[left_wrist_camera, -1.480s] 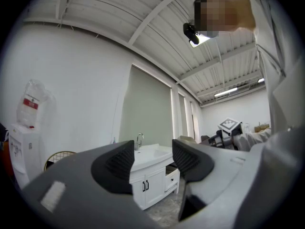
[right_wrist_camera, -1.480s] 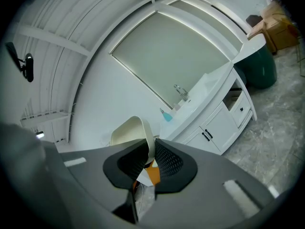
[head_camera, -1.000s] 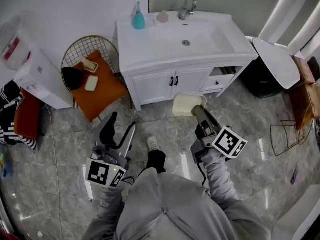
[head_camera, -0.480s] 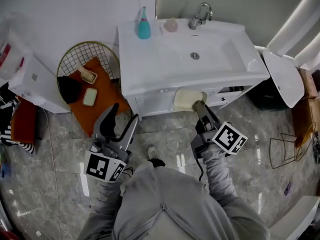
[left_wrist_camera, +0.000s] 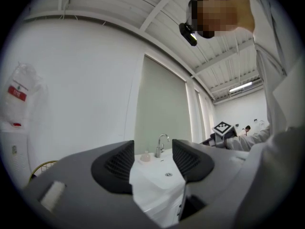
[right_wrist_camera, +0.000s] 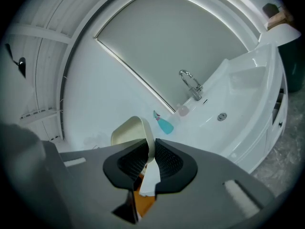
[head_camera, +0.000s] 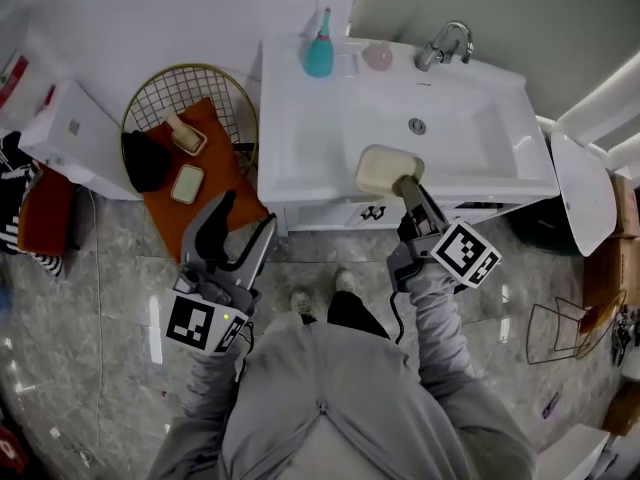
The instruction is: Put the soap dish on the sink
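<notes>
The right gripper (right_wrist_camera: 149, 151) is pinching the rim of the cream soap dish (right_wrist_camera: 127, 130) between narrow jaws, which only its own view is showing, while the head view is placing the dish over the front edge of the sink (head_camera: 300, 153), with the left gripper (head_camera: 236, 236) gaping empty at seven o'clock.

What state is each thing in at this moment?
Soap dish: clamped by its rim in the right gripper, above the front of the sink.
Right gripper: shut on the soap dish.
Left gripper: open, empty.
Sink: basin empty.
Teal bottle: upright on the sink's back ledge.
</notes>
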Tool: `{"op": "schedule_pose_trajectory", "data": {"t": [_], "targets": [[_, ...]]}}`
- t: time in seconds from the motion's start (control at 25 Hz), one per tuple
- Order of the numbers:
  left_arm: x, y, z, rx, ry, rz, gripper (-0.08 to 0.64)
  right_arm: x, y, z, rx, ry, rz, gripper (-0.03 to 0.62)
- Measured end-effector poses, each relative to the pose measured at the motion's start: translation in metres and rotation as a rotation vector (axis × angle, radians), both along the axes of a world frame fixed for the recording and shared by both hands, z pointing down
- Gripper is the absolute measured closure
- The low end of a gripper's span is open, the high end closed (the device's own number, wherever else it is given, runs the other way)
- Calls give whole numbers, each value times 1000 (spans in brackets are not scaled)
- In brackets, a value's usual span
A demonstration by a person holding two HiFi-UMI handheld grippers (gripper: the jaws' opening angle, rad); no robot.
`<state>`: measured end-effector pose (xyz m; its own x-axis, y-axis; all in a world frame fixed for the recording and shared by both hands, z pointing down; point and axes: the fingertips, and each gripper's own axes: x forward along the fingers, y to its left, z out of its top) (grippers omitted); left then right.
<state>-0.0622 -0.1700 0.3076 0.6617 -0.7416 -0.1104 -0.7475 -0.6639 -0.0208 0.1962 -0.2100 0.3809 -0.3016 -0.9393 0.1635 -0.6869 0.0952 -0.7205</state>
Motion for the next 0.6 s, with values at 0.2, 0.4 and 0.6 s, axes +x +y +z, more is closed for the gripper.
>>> {"op": "schedule_pose_trajectory", "data": {"t": [0.2, 0.4, 0.6], "targets": [[-4, -22, 0, 2, 2, -82, 288, -2, -46, 9, -21, 12, -68, 546], [-1, -43, -3, 4, 9, -173, 288, -3, -98, 29, -71, 10, -148, 546], [3, -57, -4, -1, 10, -236, 288, -6, -142, 65, -156, 33, -212, 546]]}}
